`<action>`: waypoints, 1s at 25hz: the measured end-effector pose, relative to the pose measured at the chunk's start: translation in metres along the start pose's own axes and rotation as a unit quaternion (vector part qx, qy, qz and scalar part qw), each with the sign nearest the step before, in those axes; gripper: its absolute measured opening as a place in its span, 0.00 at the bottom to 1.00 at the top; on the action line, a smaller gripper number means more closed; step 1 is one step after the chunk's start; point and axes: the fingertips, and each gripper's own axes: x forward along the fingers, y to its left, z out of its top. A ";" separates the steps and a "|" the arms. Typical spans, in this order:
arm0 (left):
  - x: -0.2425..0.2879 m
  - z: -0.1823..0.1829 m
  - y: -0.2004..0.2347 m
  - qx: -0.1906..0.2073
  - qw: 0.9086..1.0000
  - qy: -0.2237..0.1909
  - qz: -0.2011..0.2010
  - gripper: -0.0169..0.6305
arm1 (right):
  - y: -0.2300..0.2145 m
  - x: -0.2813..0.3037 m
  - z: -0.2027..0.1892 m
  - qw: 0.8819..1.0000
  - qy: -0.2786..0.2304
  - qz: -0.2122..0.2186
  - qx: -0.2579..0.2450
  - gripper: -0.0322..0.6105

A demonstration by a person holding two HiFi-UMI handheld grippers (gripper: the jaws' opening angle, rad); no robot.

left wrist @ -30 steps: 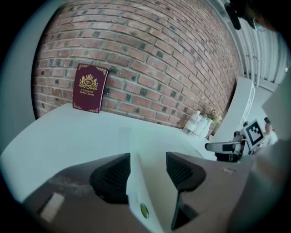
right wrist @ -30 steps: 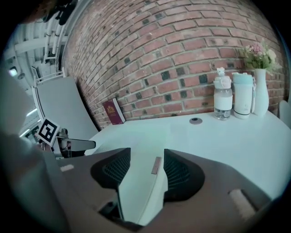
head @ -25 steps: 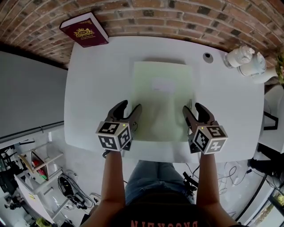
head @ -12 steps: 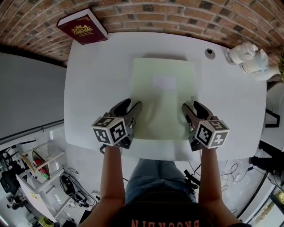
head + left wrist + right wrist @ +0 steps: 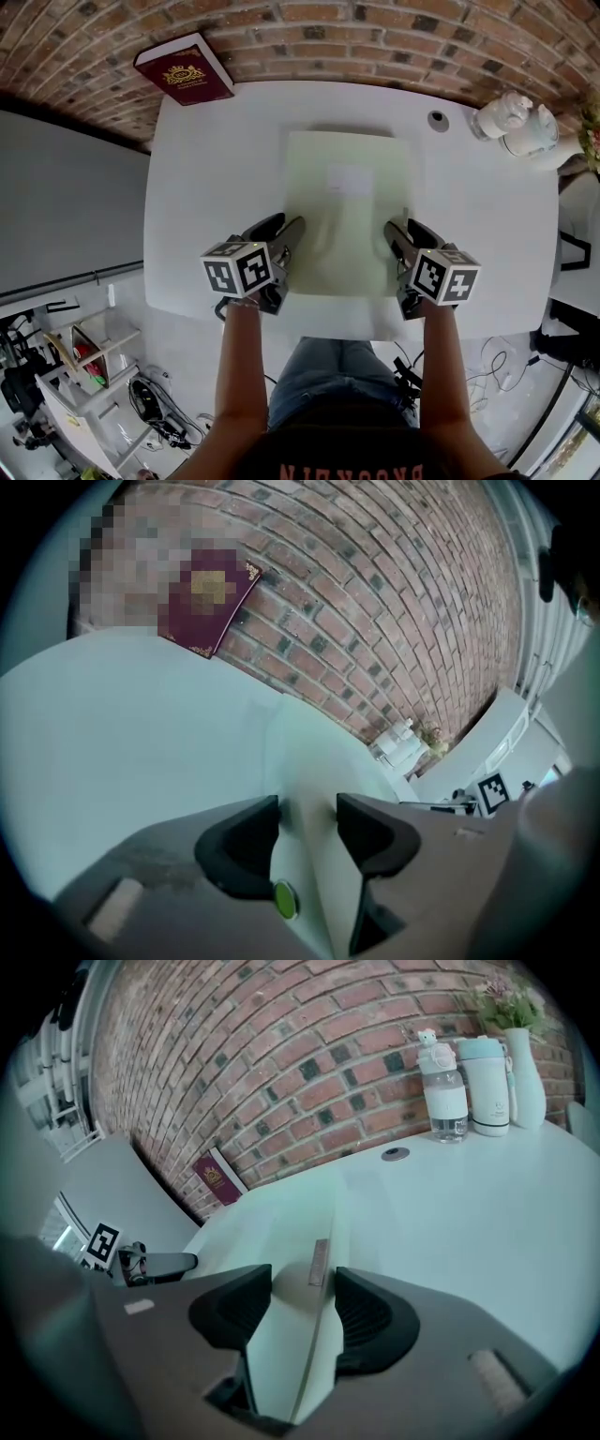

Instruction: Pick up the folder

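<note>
- Folder point(image 5: 347, 202), pale green, lies flat in the middle of the white table point(image 5: 202, 187), its short near edge close to the table's near edge and square with it.
- My left gripper point(image 5: 281, 228) sits at the folder's left long edge, just short of its near left corner. In the left gripper view that edge runs between the two jaws.
- Those jaws are closing. A gap shows on either side of the edge, so the pads are not yet pressing on it.
- My right gripper point(image 5: 405, 228) sits at the folder's right long edge, near its near right corner. In the right gripper view the edge passes between its jaws, which are also closing and not yet clamped.
- Both my forearms come in over the table's near edge, roughly parallel, with the folder's width between them.
- Each gripper slopes down and away from me, marker cube uppermost.
- A dark red book point(image 5: 185, 70) is at the table's far left corner by the brick wall point(image 5: 375, 37), and bottles point(image 5: 514, 122) stand at the far right corner.
</note>
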 end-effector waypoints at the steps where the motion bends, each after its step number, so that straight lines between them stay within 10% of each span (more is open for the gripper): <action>1: -0.001 0.001 -0.001 0.001 1.000 0.000 0.002 0.34 | 0.001 -0.001 -0.001 1.000 0.000 -0.003 0.001 0.37; 25: -0.045 0.049 -0.058 0.065 0.996 -0.063 -0.004 0.33 | 0.036 -0.059 0.049 0.995 -0.078 -0.008 -0.062 0.37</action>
